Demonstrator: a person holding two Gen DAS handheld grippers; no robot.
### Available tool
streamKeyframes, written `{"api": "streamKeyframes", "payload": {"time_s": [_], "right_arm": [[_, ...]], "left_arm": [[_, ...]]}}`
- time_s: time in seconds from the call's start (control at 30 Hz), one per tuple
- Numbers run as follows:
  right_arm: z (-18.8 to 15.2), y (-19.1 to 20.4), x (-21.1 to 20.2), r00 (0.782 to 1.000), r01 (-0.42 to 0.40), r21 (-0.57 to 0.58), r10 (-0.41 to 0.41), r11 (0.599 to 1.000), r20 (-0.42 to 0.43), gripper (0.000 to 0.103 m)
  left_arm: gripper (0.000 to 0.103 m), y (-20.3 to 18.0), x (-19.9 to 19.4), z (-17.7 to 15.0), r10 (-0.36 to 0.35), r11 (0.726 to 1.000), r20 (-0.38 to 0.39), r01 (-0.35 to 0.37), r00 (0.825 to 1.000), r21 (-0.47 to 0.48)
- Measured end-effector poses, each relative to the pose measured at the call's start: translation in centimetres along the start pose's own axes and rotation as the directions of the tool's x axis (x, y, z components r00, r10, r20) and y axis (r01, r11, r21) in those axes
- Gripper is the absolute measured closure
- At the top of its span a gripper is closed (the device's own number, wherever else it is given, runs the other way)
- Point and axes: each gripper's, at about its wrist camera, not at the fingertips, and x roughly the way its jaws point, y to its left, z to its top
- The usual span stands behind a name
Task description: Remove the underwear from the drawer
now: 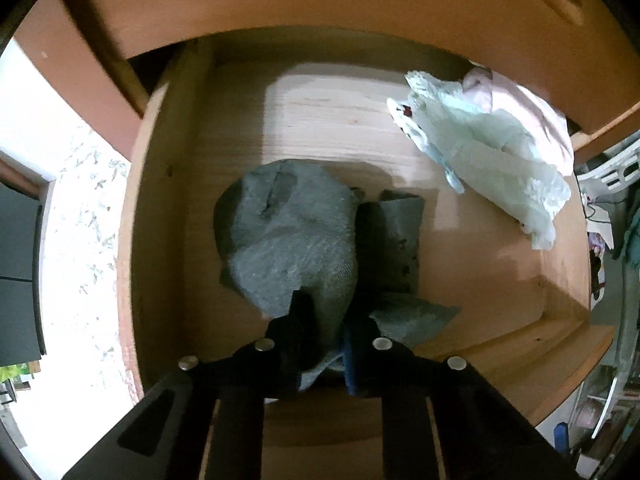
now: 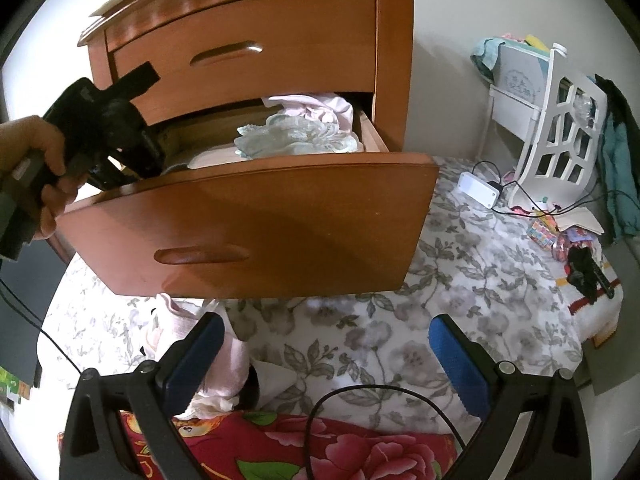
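While gripped by left tongs (image 1: 325,334), grey underwear (image 1: 288,236), unlabelled

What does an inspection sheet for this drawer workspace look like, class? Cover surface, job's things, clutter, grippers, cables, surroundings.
Surface: open drawer, wooden bottom partly bare.
Job's things: grey garment at drawer front; pale green lace garment and pink garment at the back corner.
Clutter: pink clothing on floral bedding.
Grippers: left gripper shut on grey garment; right gripper open, empty.
Cables: black cable over bedding.
Surroundings: white rack, power adapter.
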Motion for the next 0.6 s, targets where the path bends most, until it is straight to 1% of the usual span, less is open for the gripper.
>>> {"api": "streamKeyframes", "payload": {"time_s": [0.1, 0.23, 0.3, 0.37, 0.43, 0.6], "right_arm": [[0.1, 0.0, -0.2, 1.000, 0.000, -0.003, 0.000, 1.000, 0.003, 0.000], [0.1, 0.0, -0.5, 1.000, 0.002, -0.004, -0.002, 1.000, 0.010, 0.000], [0.1, 0.0, -0.5, 1.000, 0.003, -0.004, -0.003, 1.000, 0.010, 0.000], [0.1, 0.0, -0.6, 1.000, 0.004, -0.006, -0.004, 1.000, 0.011, 0.000], [0.2, 0.2, -0.7, 1.000, 0.003, -0.011, -0.003, 1.000, 0.011, 0.000], [0.2, 0.5, -0.9, 1.000, 0.004, -0.023, -0.003, 1.000, 0.016, 0.000]], "left_arm": [[0.093, 0.9, -0.6, -0.5, 0.000, 1.000, 0.037, 0.000, 0.999, -0.022], [0.094, 2.2, -2.6, -1.0, -0.051, 0.996, 0.114, 0.059, 0.992, -0.067], [0.094, 2.6, -3.8, -2.0, -0.090, 0.991, 0.172, 0.105, 0.981, -0.078], [0.095, 3.3, -4.7, -3.1, -0.114, 0.987, 0.211, 0.135, 0.971, -0.087], [0.095, 4.0, -5.7, -4.0, -0.157, 0.977, 0.264, 0.189, 0.952, -0.099], [0.095, 5.0, -7.1, -4.6, -0.219, 0.959, 0.340, 0.266, 0.914, -0.098]]}}
